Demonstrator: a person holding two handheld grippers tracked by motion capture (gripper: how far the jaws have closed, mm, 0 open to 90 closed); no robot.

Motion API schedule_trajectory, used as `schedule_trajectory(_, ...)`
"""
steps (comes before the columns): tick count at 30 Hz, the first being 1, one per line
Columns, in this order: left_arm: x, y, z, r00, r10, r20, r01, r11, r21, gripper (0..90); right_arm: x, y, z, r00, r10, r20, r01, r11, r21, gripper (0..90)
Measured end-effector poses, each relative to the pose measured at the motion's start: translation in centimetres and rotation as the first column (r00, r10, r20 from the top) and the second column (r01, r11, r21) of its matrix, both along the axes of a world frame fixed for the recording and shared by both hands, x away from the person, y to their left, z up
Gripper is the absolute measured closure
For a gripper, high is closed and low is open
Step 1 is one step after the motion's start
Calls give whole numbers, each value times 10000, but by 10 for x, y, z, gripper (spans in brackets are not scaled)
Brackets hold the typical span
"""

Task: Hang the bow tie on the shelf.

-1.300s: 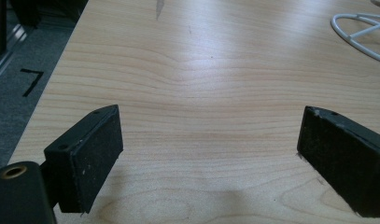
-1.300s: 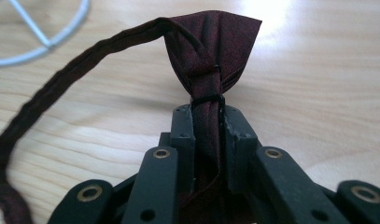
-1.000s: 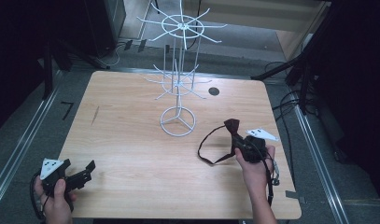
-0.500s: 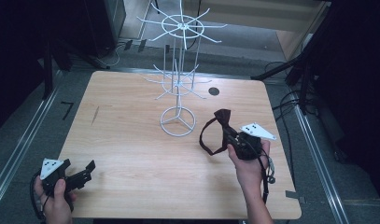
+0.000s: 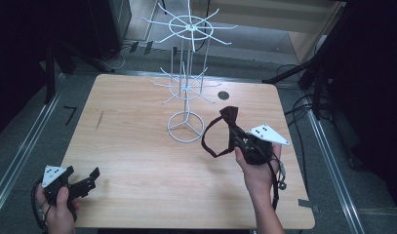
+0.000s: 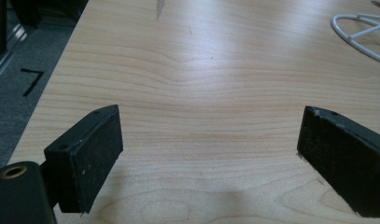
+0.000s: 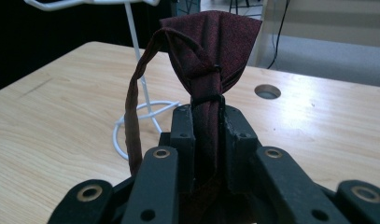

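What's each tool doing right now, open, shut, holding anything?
Left tool: open, nothing between its jaws.
Right tool: shut on the dark red bow tie.

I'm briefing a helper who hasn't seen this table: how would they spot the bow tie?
Start at the wooden table and its white wire display stand. Just right of the stand's ring base, the right gripper is shut on the bow tie. It is the one dark maroon fabric thing, with a thin strap looping down.

- The high view looks forward and down over my whole desk [image 5: 137,161].
- My left camera skims low, close over the desk.
- My right camera faces the white wire rack [image 7: 141,112]; both share its base.
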State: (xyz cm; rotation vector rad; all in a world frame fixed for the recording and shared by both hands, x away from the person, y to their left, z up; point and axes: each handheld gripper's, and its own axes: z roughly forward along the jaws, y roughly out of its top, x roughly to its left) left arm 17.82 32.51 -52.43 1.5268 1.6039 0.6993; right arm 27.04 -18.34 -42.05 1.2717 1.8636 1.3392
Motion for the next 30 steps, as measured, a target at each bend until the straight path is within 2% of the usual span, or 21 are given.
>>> schedule_trajectory(17, 1, 1, 0, 10000, -17, 21, 17, 10000, -98, 74, -4, 10, 26, 9958, 265, 877, -282, 9994, 181, 780)
schedule_trajectory(30, 1, 1, 0, 10000, -7, 10, 7, 9999, -134, 74, 10, 21, 37, 9943, 300, 1024, -322, 9993, 198, 780)
